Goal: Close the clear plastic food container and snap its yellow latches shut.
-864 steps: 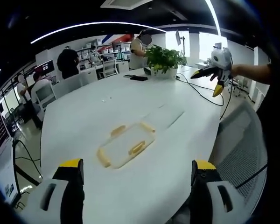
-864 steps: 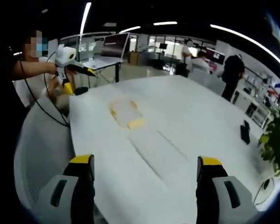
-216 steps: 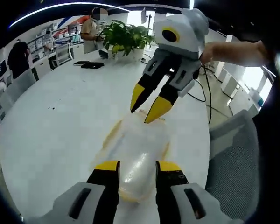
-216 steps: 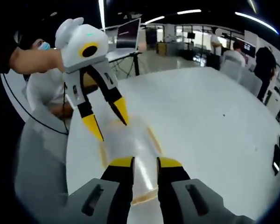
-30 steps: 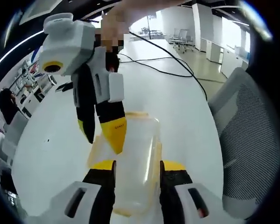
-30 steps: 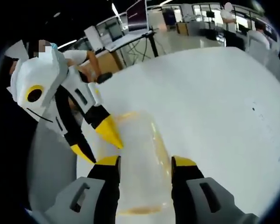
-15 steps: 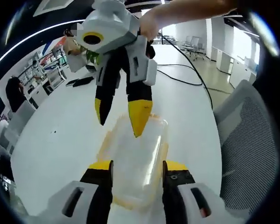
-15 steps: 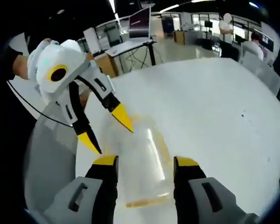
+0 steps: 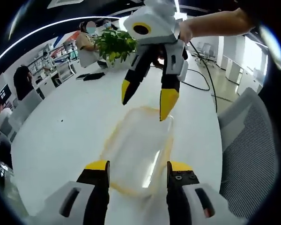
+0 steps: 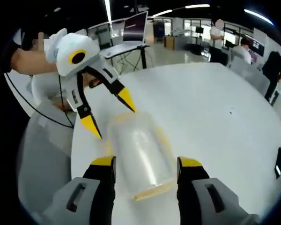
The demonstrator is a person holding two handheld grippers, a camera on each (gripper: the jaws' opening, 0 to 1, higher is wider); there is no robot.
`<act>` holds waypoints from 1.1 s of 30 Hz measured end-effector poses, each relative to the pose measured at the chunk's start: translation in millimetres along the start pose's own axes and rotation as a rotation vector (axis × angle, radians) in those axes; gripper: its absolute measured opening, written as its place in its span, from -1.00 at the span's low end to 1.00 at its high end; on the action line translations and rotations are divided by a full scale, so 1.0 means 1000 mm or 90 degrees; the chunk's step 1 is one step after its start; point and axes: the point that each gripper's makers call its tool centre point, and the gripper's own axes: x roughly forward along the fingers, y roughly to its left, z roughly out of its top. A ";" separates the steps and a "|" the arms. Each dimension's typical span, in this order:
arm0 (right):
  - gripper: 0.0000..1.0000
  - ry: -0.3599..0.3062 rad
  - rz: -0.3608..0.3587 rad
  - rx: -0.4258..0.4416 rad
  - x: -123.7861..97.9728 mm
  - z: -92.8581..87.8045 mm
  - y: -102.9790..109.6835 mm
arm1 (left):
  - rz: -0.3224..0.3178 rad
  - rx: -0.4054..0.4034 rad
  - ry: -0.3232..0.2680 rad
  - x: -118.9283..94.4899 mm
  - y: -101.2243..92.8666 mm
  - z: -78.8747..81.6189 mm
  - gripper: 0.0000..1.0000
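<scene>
The clear plastic food container (image 9: 141, 150) (yellow-edged, lid on) lies flat on the table.

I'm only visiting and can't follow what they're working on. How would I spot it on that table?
Find the big white table. Near its edge by the grey mesh chair lies a clear plastic food container trimmed with yellow latches, between two yellow-tipped tools. Nothing else there is see-through; the potted plant stands far off.

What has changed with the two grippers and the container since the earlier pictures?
Both grippers have let go. The left gripper and right gripper were clamped on the clear container about seven seconds ago; now their jaws stand wider, open on either side of it. The container stays on the white table.
</scene>
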 end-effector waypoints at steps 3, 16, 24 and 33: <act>0.00 -0.004 -0.022 0.005 -0.003 -0.005 0.000 | 0.006 -0.008 -0.001 -0.002 0.000 -0.004 -0.13; 0.06 -0.020 -0.095 0.015 -0.011 -0.030 0.012 | 0.056 -0.067 -0.014 -0.009 0.005 -0.024 -0.11; 0.06 -0.035 -0.119 0.042 -0.010 -0.041 0.018 | 0.074 -0.104 -0.019 -0.010 0.004 -0.035 -0.11; 0.00 -0.048 -0.145 0.070 -0.002 -0.051 0.020 | 0.079 -0.128 -0.020 -0.003 0.002 -0.040 -0.14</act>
